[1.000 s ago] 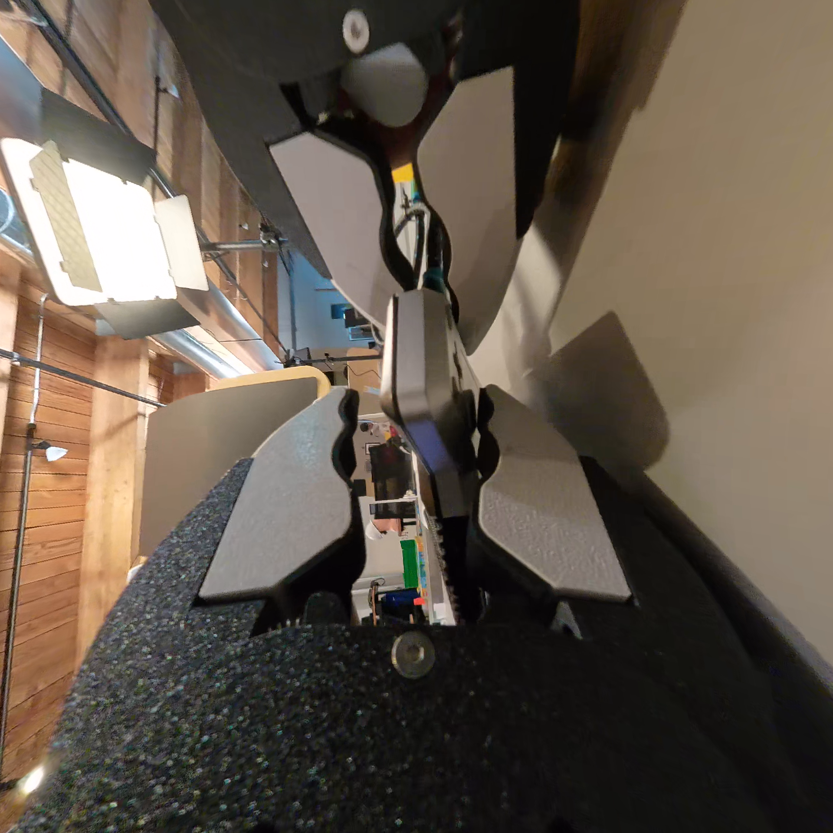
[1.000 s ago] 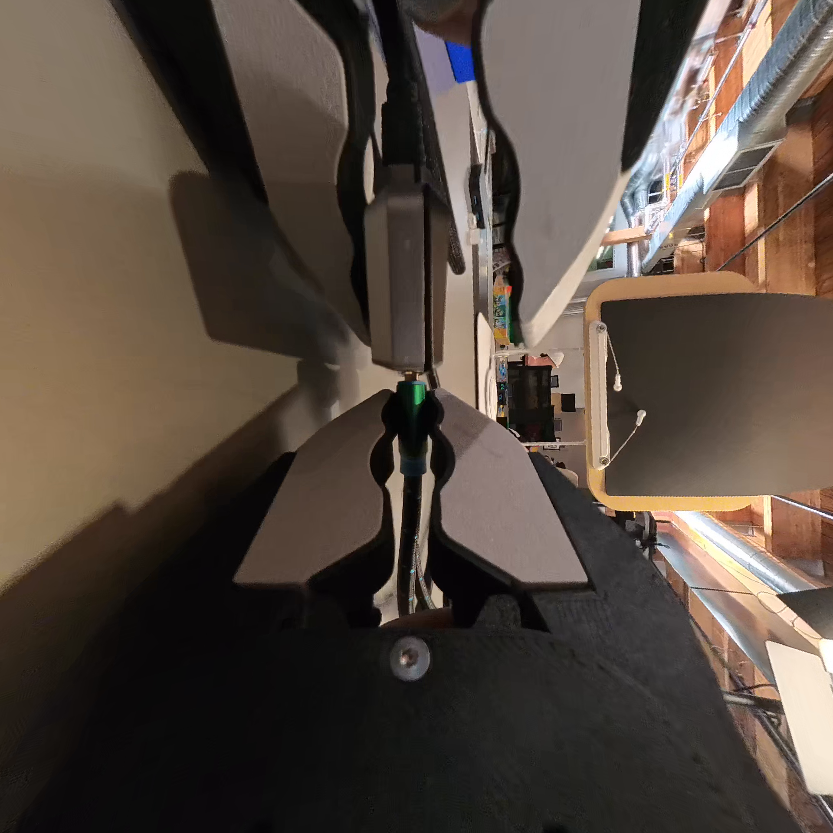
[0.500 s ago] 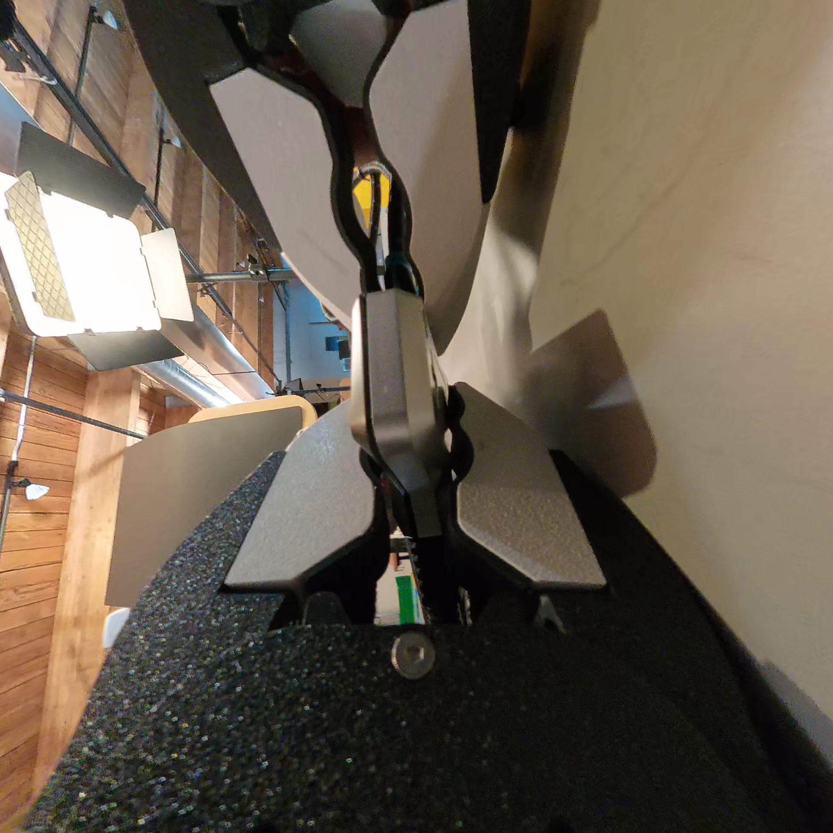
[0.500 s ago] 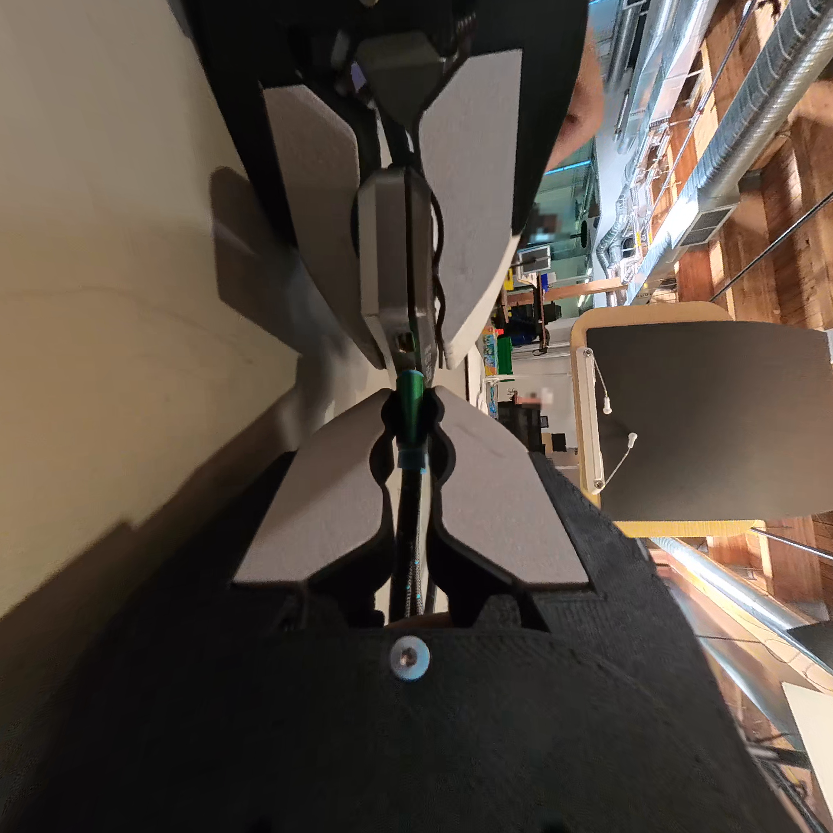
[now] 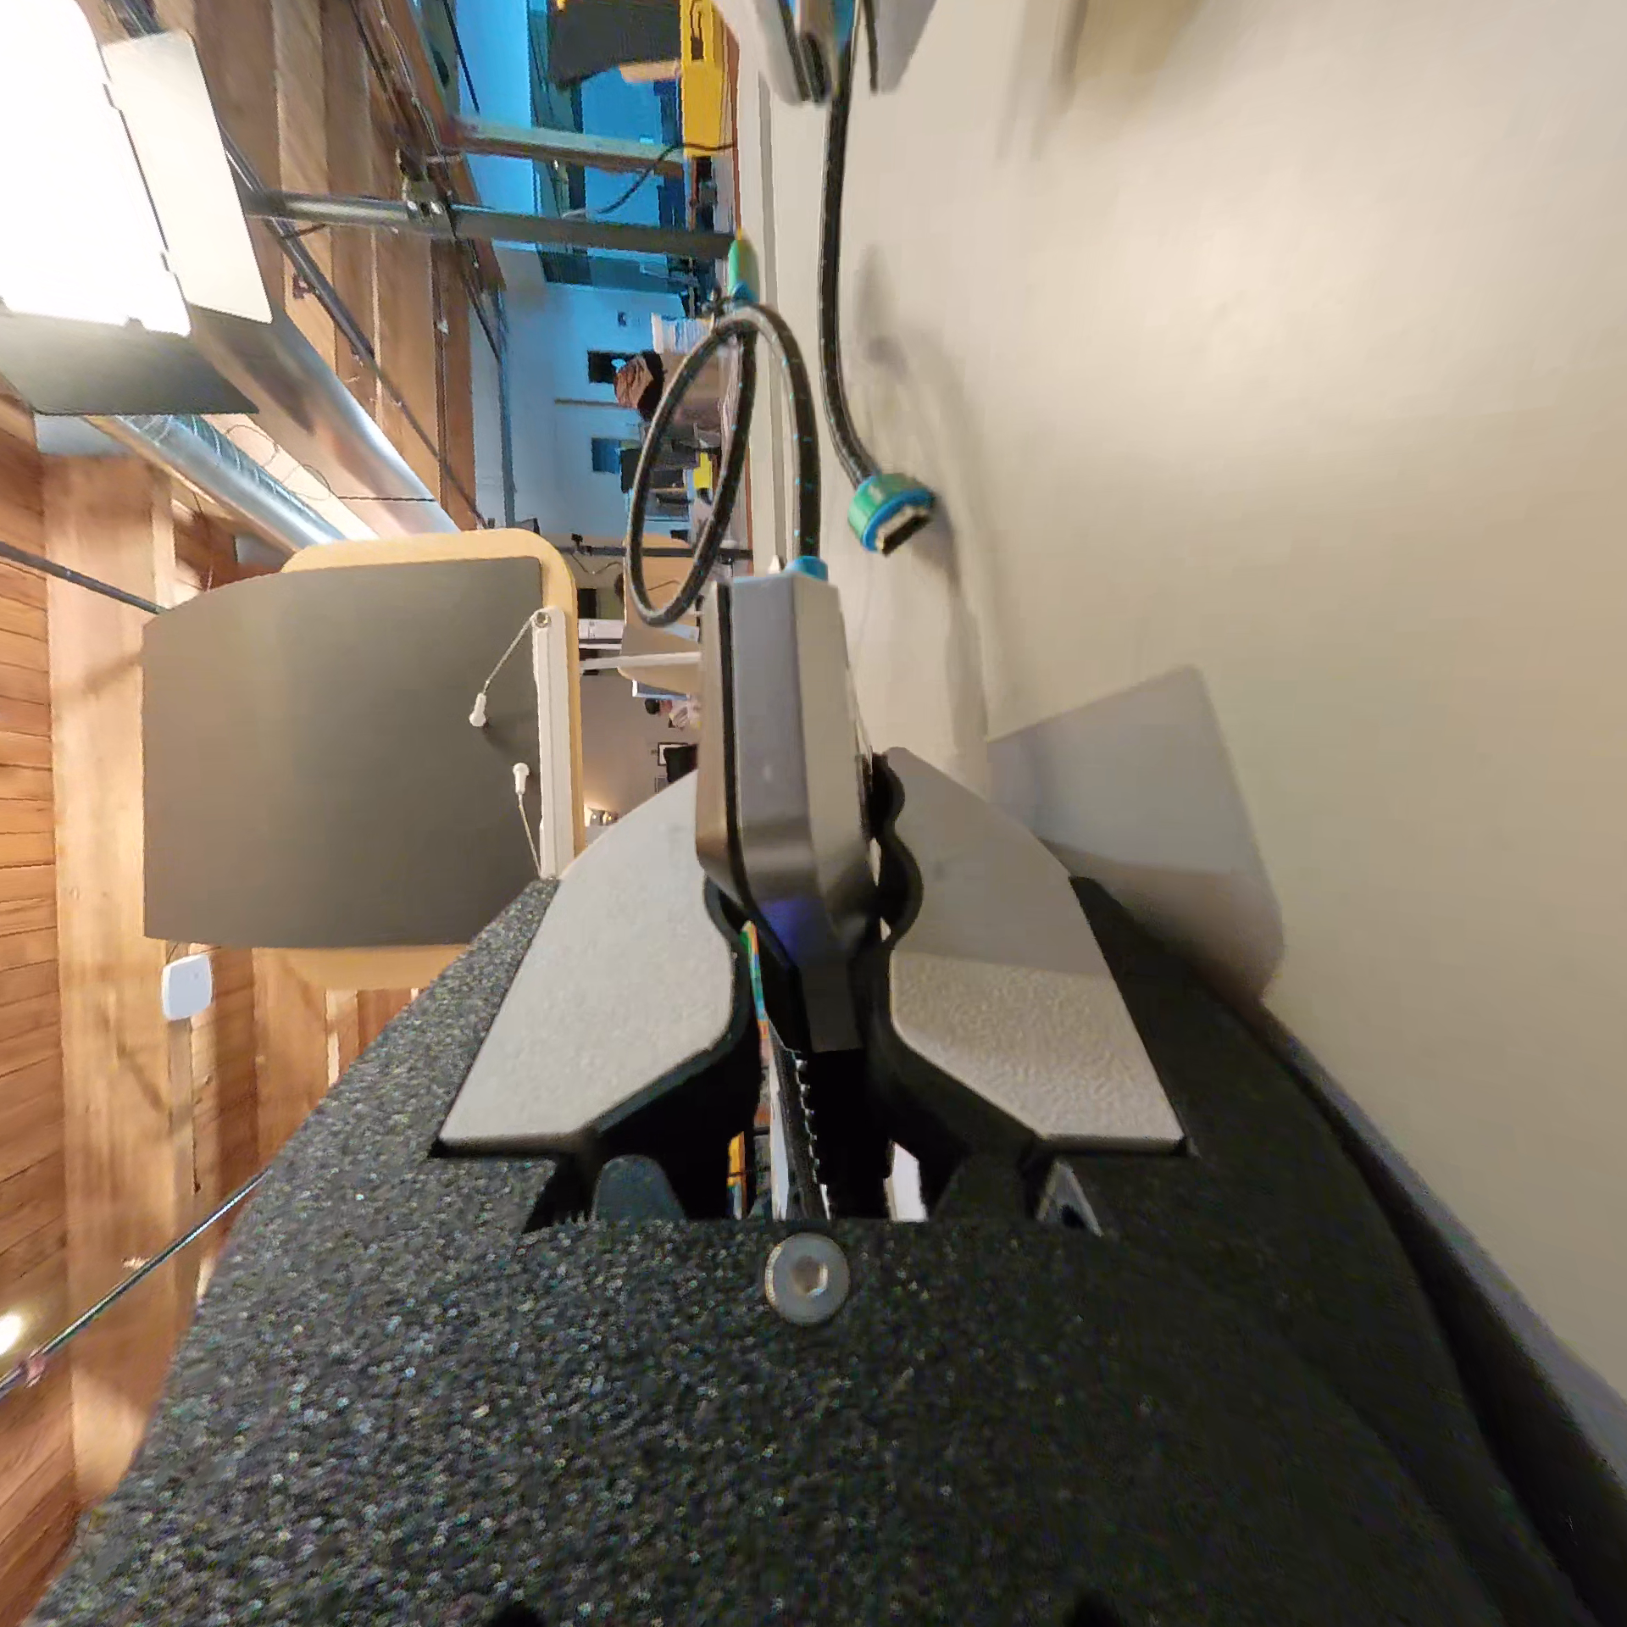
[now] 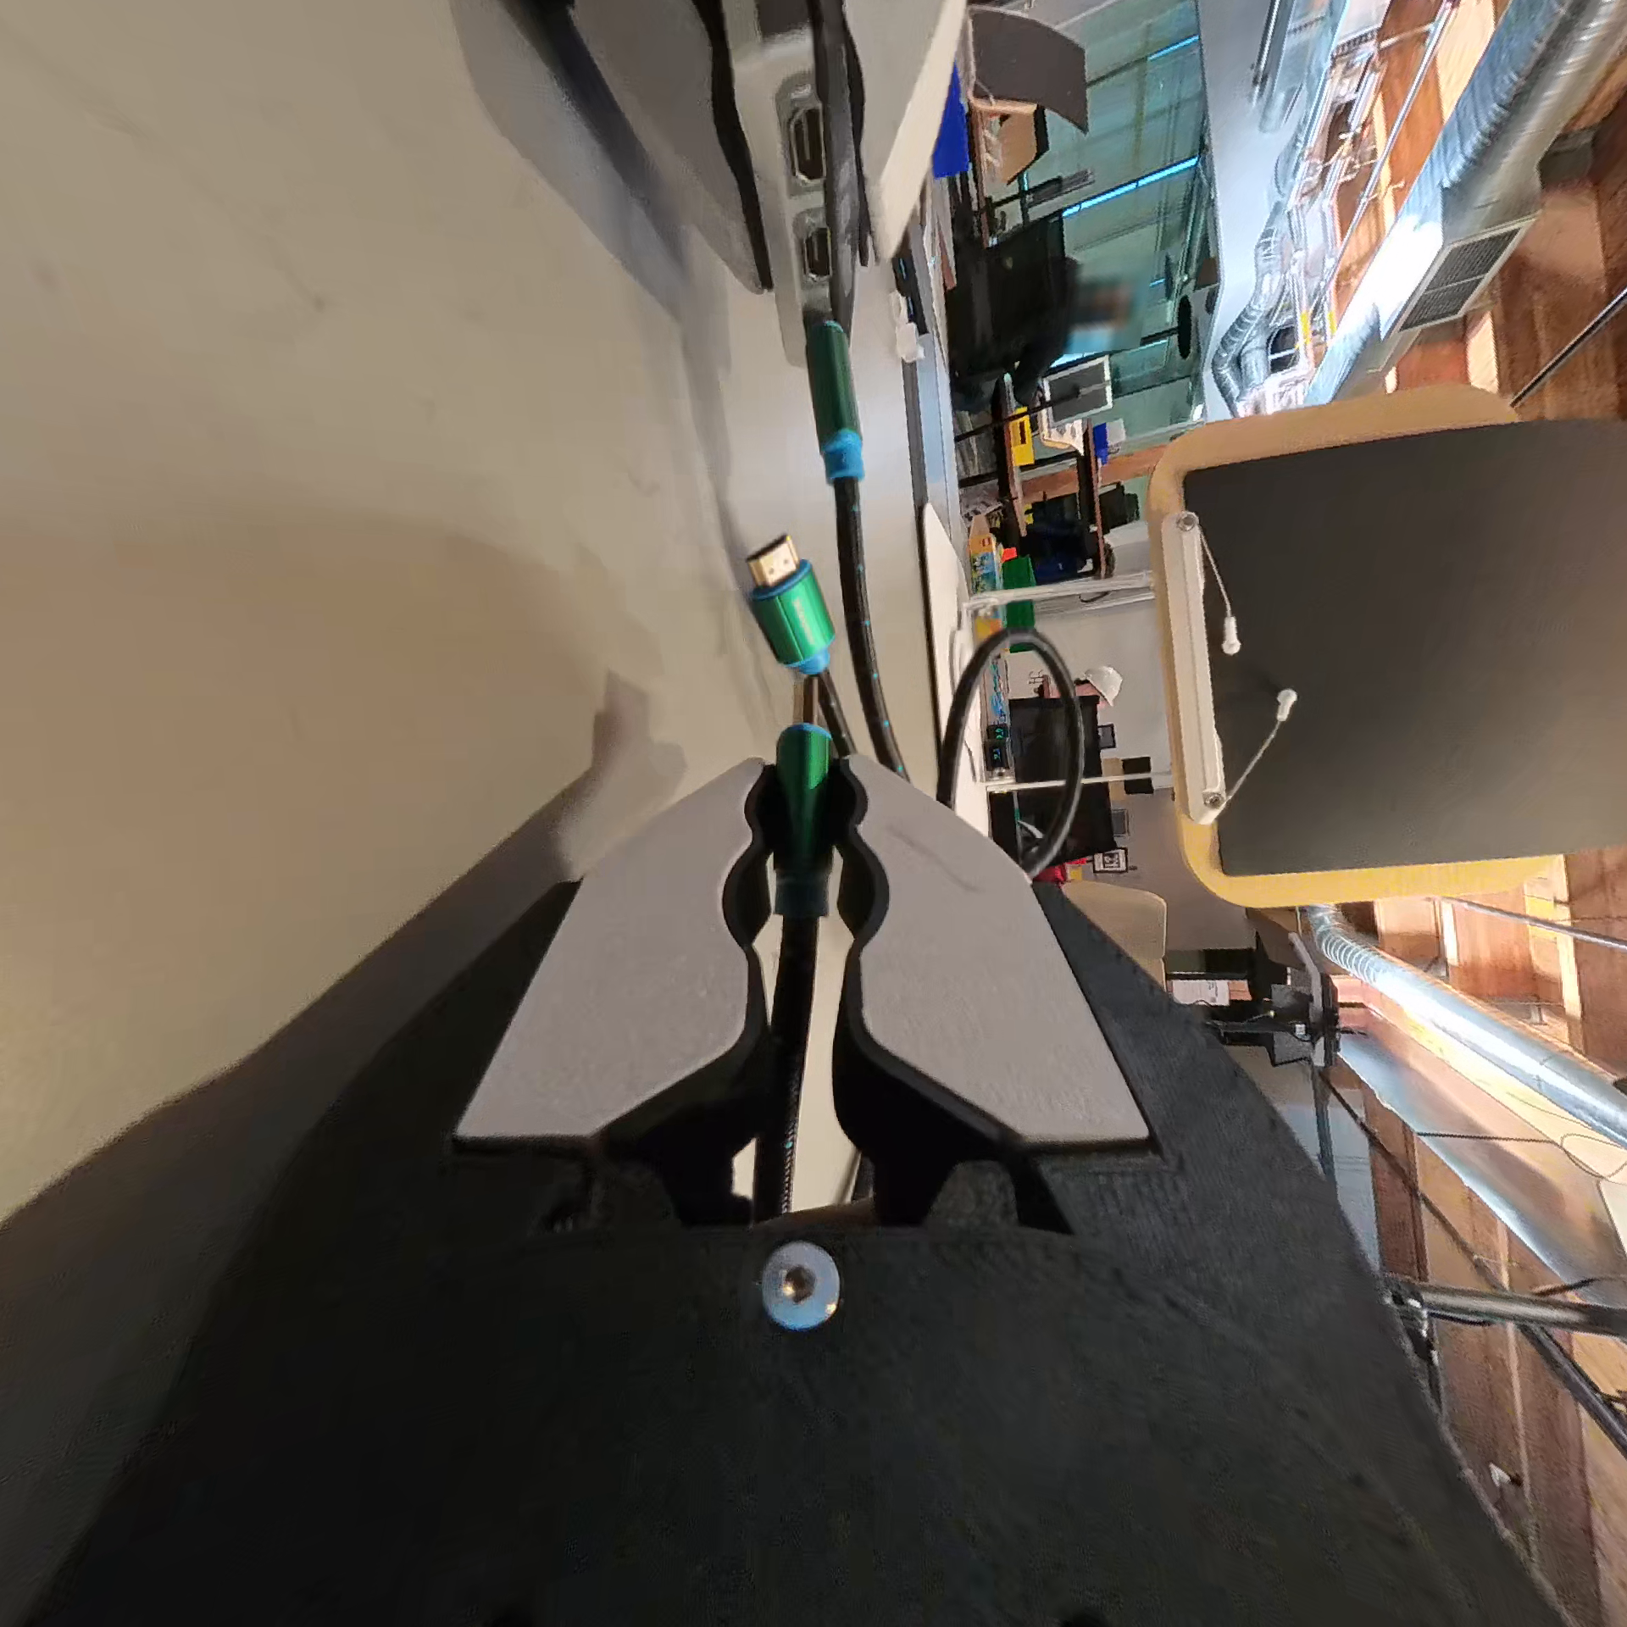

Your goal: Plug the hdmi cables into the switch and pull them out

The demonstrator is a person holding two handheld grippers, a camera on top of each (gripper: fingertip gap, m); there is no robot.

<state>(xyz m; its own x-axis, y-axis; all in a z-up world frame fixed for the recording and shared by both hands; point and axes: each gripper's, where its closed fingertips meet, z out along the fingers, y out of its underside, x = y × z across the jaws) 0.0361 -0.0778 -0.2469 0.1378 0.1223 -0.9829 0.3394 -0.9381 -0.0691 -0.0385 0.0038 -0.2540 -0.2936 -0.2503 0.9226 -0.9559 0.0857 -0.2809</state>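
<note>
Grip status first: we hold the left gripper (image 5: pixel 806 867) clamped on the grey switch (image 5: pixel 775 748), which stands on edge between its fingers, so that the port side faces away toward the cables. One braided cable loops out from the far end of the switch, where a blue collar (image 5: pixel 806 566) shows; it appears plugged in there, though the port itself is hidden. We hold the right gripper (image 6: pixel 801 836) closed on a green plug (image 6: pixel 801 792), pinched in the scalloped notches of the fingers with its cord trailing back between them. This plug is apart from the switch (image 6: pixel 797 150), whose two open ports face us in the right wrist view. We judge this the pulled-out state. A second green plug (image 6: pixel 786 607) lies loose on the pale table (image 6: pixel 308 528), gold tip exposed. A third green plug (image 6: pixel 832 396) sits just beside the switch.
</note>
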